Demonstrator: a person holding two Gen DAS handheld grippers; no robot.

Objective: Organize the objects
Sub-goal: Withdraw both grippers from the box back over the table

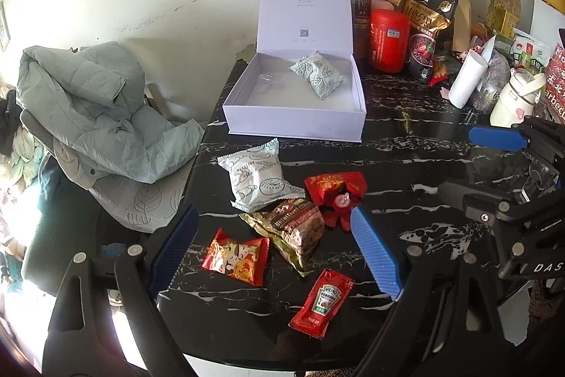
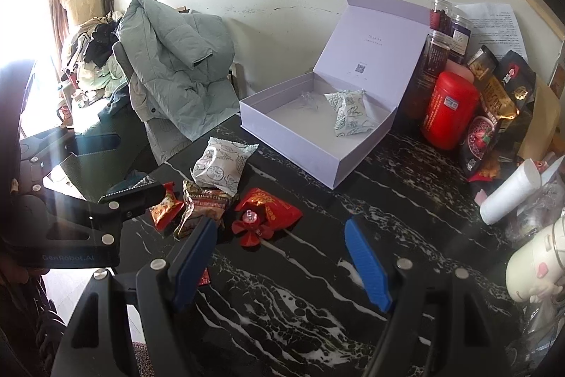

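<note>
An open lavender box (image 1: 296,122) (image 2: 317,151) stands on the black marble table with one white patterned snack pack (image 1: 317,73) (image 2: 348,115) inside. On the table in front lie a second white pack (image 1: 254,179) (image 2: 220,165), a brown-gold pack (image 1: 296,228) (image 2: 201,207), a red cartoon pack (image 1: 236,257) (image 2: 164,209), a red pouch with a red flower piece (image 1: 333,191) (image 2: 265,214) and a Heinz ketchup sachet (image 1: 321,302). My left gripper (image 1: 273,246) is open above the brown-gold pack. My right gripper (image 2: 282,257) is open and empty over bare table.
Jars, a red canister (image 1: 388,39) (image 2: 448,110), a black-gold bag (image 1: 429,23), a white roll (image 1: 466,80) (image 2: 508,196) and a white flask (image 1: 515,98) crowd the back right. A chair with a grey-green jacket (image 1: 91,108) (image 2: 176,66) stands left of the table.
</note>
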